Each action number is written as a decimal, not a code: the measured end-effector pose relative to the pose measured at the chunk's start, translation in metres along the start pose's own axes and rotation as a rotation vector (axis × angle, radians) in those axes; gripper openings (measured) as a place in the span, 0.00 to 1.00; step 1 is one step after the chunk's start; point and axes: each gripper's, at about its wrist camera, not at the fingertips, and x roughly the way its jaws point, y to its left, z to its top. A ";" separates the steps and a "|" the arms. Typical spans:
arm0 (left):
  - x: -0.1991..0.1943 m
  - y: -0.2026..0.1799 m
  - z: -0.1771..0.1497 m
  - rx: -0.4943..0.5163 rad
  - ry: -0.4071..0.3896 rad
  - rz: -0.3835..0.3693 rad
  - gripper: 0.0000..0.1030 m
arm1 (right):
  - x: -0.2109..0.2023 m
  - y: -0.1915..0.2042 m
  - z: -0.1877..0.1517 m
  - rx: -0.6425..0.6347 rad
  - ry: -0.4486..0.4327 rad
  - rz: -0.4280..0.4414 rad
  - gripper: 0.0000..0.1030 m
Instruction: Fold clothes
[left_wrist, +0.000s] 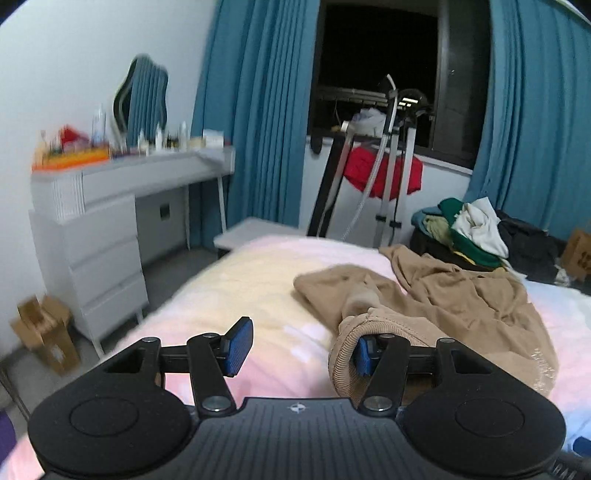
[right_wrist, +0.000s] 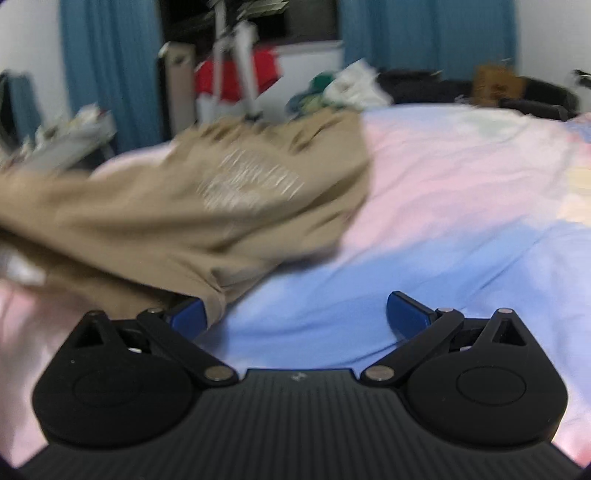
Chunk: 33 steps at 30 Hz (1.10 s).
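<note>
Tan sweatshirt (left_wrist: 461, 295) crumpled on the pastel bed (left_wrist: 240, 280), long axis running from the near hem toward the far clothes pile (left_wrist: 472, 232), left hand-held gripper (left_wrist: 299, 350) wide open, ribbed hem draped over its right finger, right hand-held gripper (right_wrist: 295, 317) wide open, garment edge lying over its left finger.

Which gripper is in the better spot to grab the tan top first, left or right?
Probably the left. The left gripper is open, and the tan top has its ribbed cuff draped over one finger. The right gripper is open too, with only a cloth edge touching one finger, in a blurred view.
</note>
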 end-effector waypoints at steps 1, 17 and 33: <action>-0.003 0.003 0.000 0.001 0.000 0.001 0.56 | -0.003 -0.003 0.001 0.018 -0.009 0.009 1.00; 0.006 -0.011 -0.011 0.064 -0.007 0.050 0.56 | 0.020 0.015 0.005 -0.034 0.009 -0.023 0.69; -0.001 -0.057 -0.074 0.409 0.140 -0.017 0.50 | 0.001 -0.024 -0.002 0.082 0.006 -0.245 0.63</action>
